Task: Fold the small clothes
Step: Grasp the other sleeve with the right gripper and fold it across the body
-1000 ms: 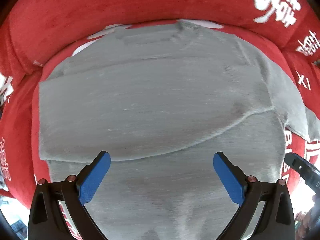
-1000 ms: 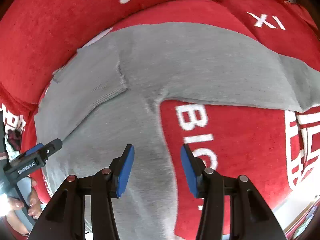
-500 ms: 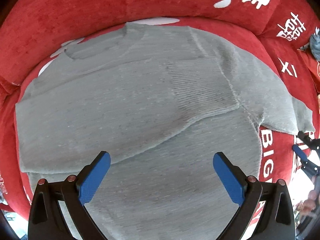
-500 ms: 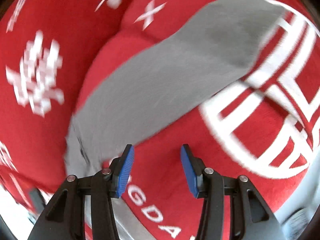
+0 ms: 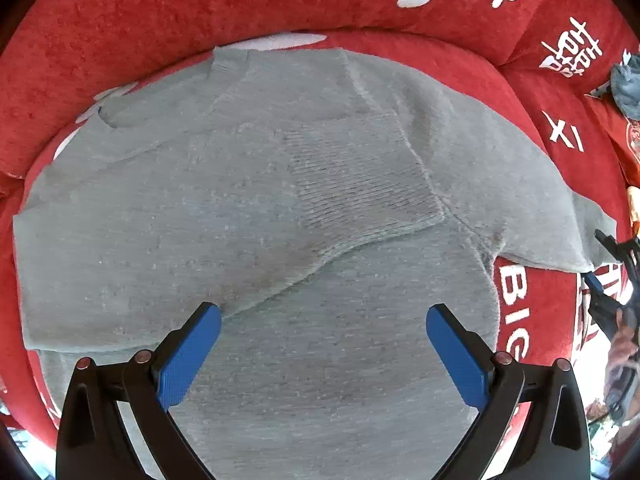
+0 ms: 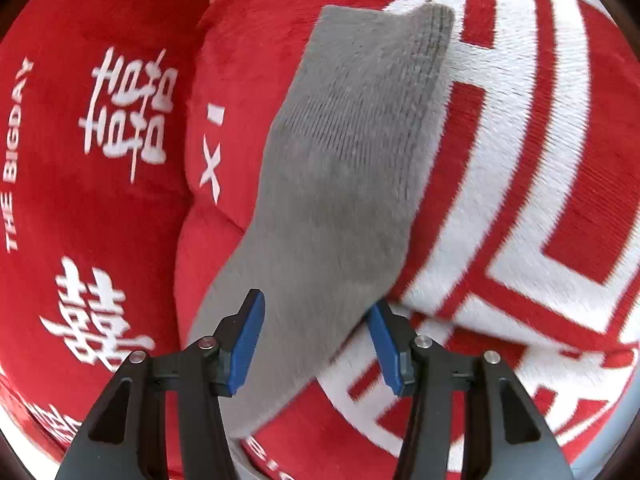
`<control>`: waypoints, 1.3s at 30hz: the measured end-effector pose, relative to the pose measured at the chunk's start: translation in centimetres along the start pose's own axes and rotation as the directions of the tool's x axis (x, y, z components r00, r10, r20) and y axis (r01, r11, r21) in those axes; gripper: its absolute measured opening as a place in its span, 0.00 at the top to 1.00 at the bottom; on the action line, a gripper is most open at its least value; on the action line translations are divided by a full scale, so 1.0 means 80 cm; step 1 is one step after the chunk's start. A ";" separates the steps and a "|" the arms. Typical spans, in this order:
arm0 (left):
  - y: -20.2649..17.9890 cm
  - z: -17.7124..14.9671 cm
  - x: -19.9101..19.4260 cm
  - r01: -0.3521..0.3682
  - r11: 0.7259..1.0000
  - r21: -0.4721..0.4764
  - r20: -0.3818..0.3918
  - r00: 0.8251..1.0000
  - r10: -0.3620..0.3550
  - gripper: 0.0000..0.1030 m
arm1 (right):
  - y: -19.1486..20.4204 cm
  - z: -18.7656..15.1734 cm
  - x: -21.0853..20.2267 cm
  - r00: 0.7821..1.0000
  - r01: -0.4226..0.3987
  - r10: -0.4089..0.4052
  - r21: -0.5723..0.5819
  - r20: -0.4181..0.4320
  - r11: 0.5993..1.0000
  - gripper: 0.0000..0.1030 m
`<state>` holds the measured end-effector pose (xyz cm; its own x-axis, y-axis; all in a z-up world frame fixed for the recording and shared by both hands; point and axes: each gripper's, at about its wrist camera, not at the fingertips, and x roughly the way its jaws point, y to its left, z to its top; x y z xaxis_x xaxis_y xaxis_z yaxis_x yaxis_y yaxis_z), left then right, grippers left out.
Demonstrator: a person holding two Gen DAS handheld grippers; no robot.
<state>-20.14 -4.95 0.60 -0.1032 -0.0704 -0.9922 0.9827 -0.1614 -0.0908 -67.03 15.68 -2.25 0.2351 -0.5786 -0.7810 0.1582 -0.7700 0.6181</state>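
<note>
Left gripper [image 5: 323, 338] jaws spread wide above grey sweater [image 5: 256, 216]. Right gripper [image 6: 316, 344] jaws apart, straddling its sleeve [image 6: 344, 168], contact unclear.

One grey sweater [image 5: 248, 200], two tongs [image 5: 323, 334] [image 6: 316, 338], one red cushion [image 5: 200, 12].

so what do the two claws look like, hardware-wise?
Same build on both. Left claw and right claw: black skeletal plastic frames with triangular cutouts, flat blue textured pads on the fingers and round silver pin heads at the joints. No cables or lettering show in either wrist view.
</note>
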 end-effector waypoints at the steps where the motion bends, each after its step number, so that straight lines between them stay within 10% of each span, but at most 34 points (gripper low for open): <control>1: -0.002 0.000 -0.001 -0.005 1.000 0.003 0.008 1.000 0.005 0.00 | -0.002 0.002 -0.001 1.000 -0.010 0.010 0.013 0.001 1.000 0.45; 5: -0.002 0.000 -0.006 0.015 1.000 -0.004 0.024 1.000 -0.014 0.00 | -0.005 0.005 0.001 0.996 -0.089 0.090 0.090 0.000 0.992 0.51; 8: 0.006 -0.005 -0.019 0.017 1.000 -0.002 0.050 0.999 -0.016 0.00 | 0.002 0.002 0.005 0.988 -0.151 0.154 0.114 -0.019 0.982 0.92; 21: 0.117 -0.015 -0.061 0.049 0.994 -0.101 0.117 0.992 -0.037 0.00 | 0.193 -0.100 0.030 0.909 -0.384 0.311 -0.267 -0.279 0.884 0.94; 30: 0.245 -0.054 -0.093 0.022 0.960 -0.279 0.176 0.984 0.029 0.00 | 0.337 -0.336 0.117 0.815 -0.497 0.078 -0.622 -0.575 0.605 0.93; 39: 0.324 -0.094 -0.081 -0.006 0.916 -0.402 0.160 0.984 0.077 0.00 | 0.299 -0.498 0.227 0.770 -0.365 -0.306 -0.781 -0.559 0.507 0.89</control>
<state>7.19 -1.27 4.03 -0.0505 -0.2393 -0.9696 0.9622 0.2486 -0.1115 -20.77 -2.54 1.96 0.6692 -0.0594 -0.7407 0.7429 0.0309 0.6687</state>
